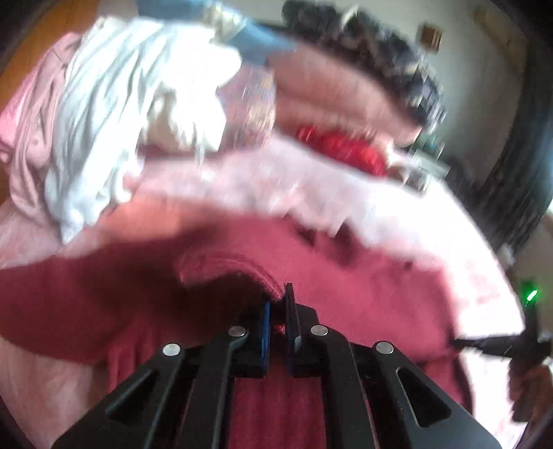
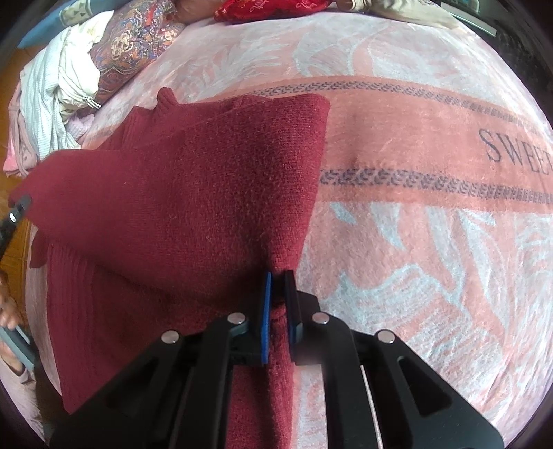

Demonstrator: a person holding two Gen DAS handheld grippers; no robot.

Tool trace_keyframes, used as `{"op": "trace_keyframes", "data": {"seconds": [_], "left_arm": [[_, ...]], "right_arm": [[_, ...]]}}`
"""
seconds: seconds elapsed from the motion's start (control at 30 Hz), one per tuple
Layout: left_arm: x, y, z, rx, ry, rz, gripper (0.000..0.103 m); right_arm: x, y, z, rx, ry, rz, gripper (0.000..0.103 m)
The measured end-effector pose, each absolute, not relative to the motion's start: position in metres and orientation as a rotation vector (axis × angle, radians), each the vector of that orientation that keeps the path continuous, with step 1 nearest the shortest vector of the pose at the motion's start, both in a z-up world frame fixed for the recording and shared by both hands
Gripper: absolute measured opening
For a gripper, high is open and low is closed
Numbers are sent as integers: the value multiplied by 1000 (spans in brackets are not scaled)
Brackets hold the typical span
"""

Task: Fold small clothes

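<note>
A dark red knitted sweater (image 2: 179,193) lies partly folded on a pink patterned blanket (image 2: 414,241). My right gripper (image 2: 279,276) is shut on a bunched edge of the sweater and lifts it, so a flap stands up toward the far side. My left gripper (image 1: 278,297) is shut on another edge of the same sweater (image 1: 345,297); this view is motion-blurred. The left gripper's tip also shows at the left edge of the right wrist view (image 2: 19,207), at the sweater's left corner. The right gripper shows at the right edge of the left wrist view (image 1: 497,342).
A heap of white and pale pink clothes (image 2: 52,103) lies at the far left, beside a floral pillow (image 2: 134,51). A red embroidered cushion (image 2: 269,8) lies at the far edge. The blanket reads "SWEE" at the right (image 2: 511,152). Wooden floor shows left (image 2: 10,86).
</note>
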State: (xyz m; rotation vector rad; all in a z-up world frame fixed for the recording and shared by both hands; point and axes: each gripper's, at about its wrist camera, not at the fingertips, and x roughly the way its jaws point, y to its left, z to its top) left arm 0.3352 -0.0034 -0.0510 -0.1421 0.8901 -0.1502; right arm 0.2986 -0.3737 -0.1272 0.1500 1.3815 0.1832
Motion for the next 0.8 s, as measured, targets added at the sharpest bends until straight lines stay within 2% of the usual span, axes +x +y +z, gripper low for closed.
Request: {"op": "trace_keyframes", "data": {"seconds": [0.1, 0.13, 0.17, 0.3, 0.43, 0.53, 0.67, 0.73, 0.77, 0.8], "left_arm": [[348, 24, -102, -176, 1102, -64, 20], [348, 36, -115, -208, 1145, -41, 25], [348, 42, -120, -237, 1153, -48, 33], [341, 59, -101, -205, 1092, -4, 47], [334, 56, -69, -201, 985, 1, 47], [333, 37, -56, -203, 960, -66, 48], [350, 11, -81, -209, 1051, -119, 48], [359, 7, -109, -205, 1153, -85, 48], [362, 7, -120, -199, 1177, -73, 47], [361, 6, -123, -177, 1152, -74, 47]], "right_arm": [[298, -371, -126, 133, 1388, 181, 10], [298, -370, -126, 128, 1390, 183, 14], [299, -370, -126, 123, 1392, 180, 16], [302, -369, -116, 143, 1377, 182, 10], [306, -355, -85, 145, 1302, 244, 10], [308, -341, -87, 179, 1319, 285, 10], [311, -326, -113, 152, 1390, 269, 10], [311, -328, -133, 154, 1449, 234, 10], [311, -330, -139, 170, 1457, 228, 7], [310, -332, -141, 189, 1456, 227, 7]]}}
